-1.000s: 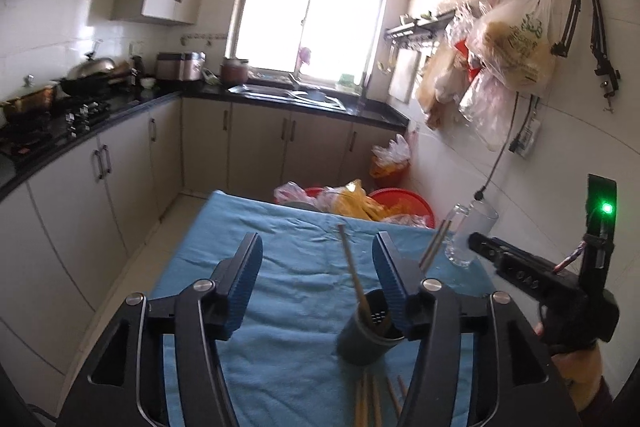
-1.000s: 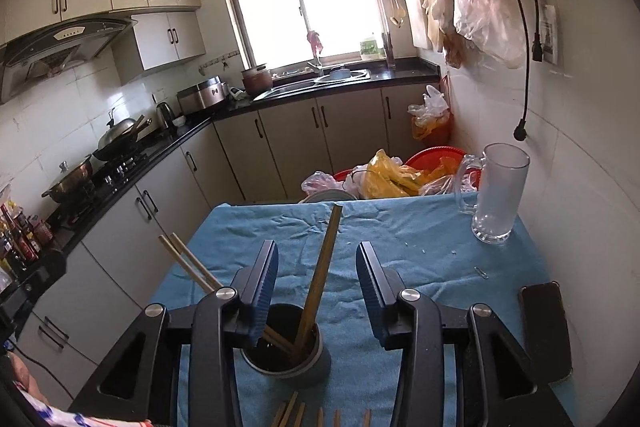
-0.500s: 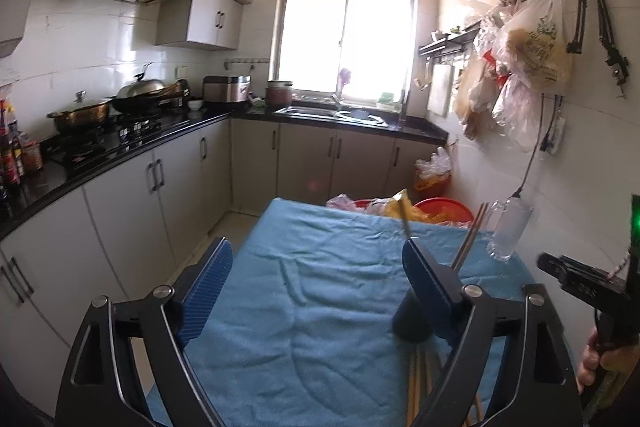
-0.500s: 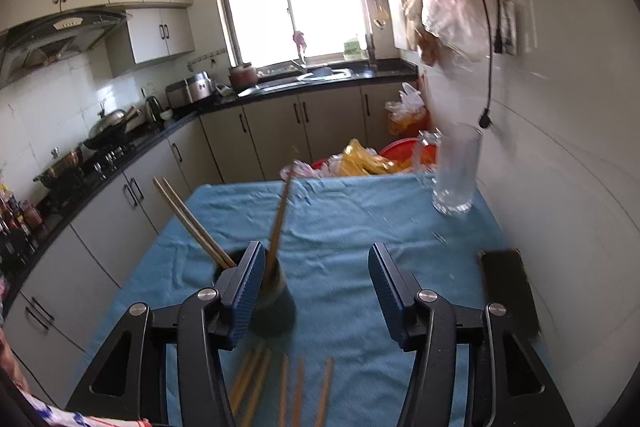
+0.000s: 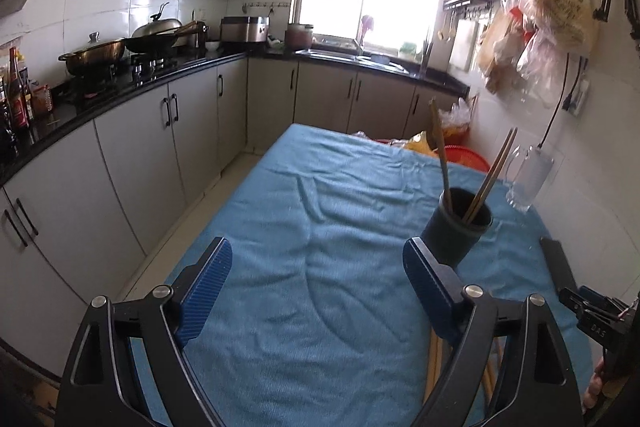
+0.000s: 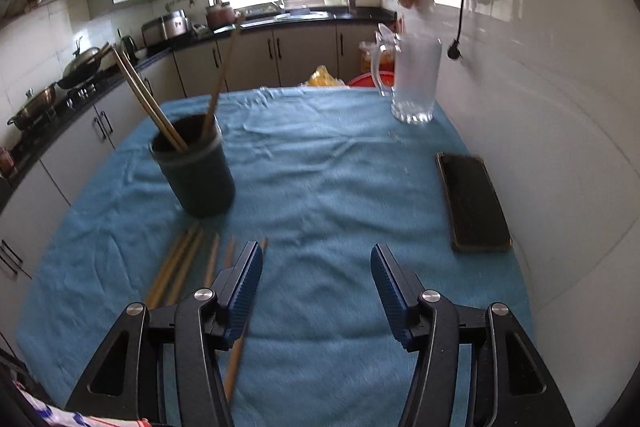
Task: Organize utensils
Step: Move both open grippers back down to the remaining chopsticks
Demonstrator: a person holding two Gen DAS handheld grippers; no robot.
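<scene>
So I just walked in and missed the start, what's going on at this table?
A person with handheld tongs in each hand is sorting wooden chopsticks into a dark round holder cup on the blue cloth-covered table. Three chopsticks stand in the cup; several loose chopsticks lie in front of it. Both the left tongs and right tongs are open and empty.

3 chopsticks [image 6: 160,107] in 1 cup [image 6: 196,171], 5 loose chopsticks [image 6: 180,267], 1 mug [image 6: 414,79], 1 phone [image 6: 472,203].

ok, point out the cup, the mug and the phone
cup [image 6: 200,183], right wrist view, front wall
mug [image 6: 414,83], right wrist view, glass body
phone [image 6: 472,203], right wrist view, middle of screen
</scene>
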